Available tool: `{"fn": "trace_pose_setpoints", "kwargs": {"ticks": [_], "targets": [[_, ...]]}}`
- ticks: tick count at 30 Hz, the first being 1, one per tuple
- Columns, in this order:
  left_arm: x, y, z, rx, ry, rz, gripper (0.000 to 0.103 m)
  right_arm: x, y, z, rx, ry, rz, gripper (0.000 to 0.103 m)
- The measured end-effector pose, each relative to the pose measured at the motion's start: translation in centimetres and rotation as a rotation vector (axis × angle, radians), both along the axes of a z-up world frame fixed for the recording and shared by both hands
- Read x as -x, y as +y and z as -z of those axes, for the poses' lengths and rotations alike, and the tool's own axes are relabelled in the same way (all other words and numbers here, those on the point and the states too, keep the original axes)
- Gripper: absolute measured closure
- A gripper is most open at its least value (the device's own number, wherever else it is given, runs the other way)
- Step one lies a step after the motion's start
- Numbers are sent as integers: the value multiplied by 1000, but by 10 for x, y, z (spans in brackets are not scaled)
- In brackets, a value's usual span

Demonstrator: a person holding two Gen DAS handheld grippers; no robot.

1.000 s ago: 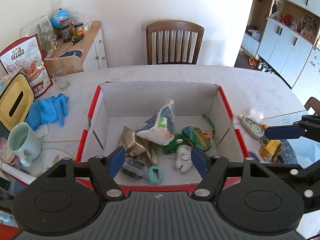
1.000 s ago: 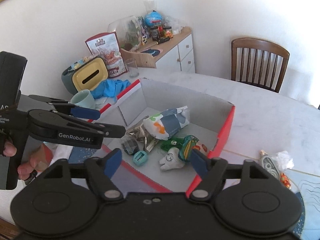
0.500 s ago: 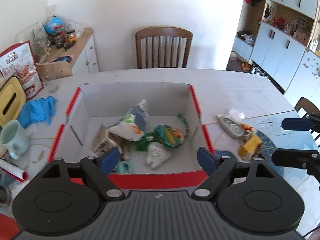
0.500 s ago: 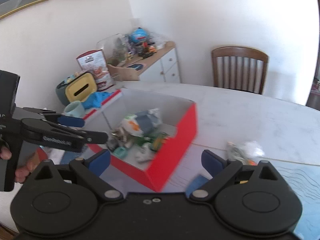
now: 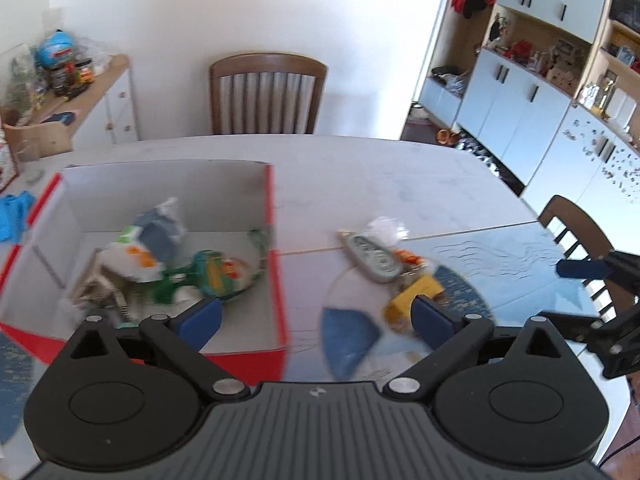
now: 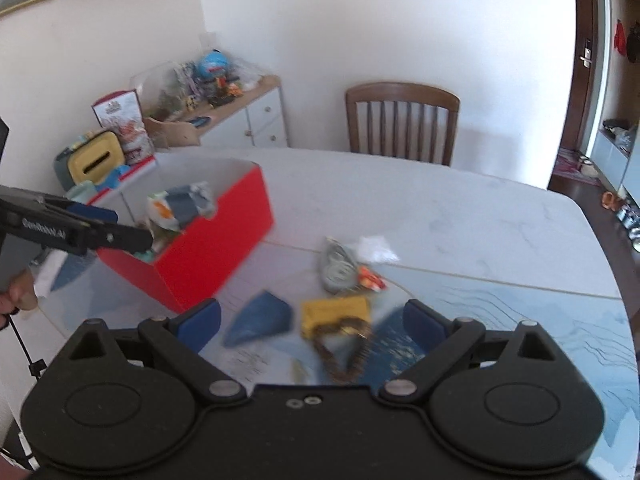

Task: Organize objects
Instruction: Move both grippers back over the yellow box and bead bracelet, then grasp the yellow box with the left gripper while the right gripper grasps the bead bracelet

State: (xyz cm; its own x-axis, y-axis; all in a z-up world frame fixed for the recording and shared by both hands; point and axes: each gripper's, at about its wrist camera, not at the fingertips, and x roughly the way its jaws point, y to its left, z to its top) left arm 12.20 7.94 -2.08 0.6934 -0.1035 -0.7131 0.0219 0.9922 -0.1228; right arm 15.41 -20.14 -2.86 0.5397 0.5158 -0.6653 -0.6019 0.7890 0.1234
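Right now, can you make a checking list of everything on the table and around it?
Surface: white table, blue mat near edge.
Job's things: red box holding packets and toys; yellow box, grey oval gadget, brown bead loop outside it.
Clutter: yellow tissue box, snack bag.
Grippers: left gripper opening, right gripper open; both hold nothing.
Cables: thin black cord.
Surroundings: wooden chair, sideboard.

A red box (image 6: 216, 248) with a white inside stands open on the surface, holding a pouch (image 5: 156, 236), a green toy (image 5: 216, 274) and blurred bits. Beside it, outside, lie a grey oval case (image 6: 336, 266), a yellow block (image 6: 336, 312), a brown looped band (image 6: 344, 350) and a clear wrapper (image 6: 376, 248).
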Motion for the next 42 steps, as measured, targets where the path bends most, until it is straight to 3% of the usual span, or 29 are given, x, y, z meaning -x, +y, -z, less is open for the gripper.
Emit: {"fn": "trace_pose_setpoints", "kwargs": {"ticks": [11, 23, 42], "targets": [[-40, -63, 43, -42, 28, 25, 1, -23, -17, 48, 74, 27, -8, 10], [-64, -79, 76, -56, 64, -30, 1, -68, 6, 108, 150, 74, -61, 38], [-91, -115, 95, -48, 130, -51, 1, -80, 14, 126, 147, 82, -139, 89]]}}
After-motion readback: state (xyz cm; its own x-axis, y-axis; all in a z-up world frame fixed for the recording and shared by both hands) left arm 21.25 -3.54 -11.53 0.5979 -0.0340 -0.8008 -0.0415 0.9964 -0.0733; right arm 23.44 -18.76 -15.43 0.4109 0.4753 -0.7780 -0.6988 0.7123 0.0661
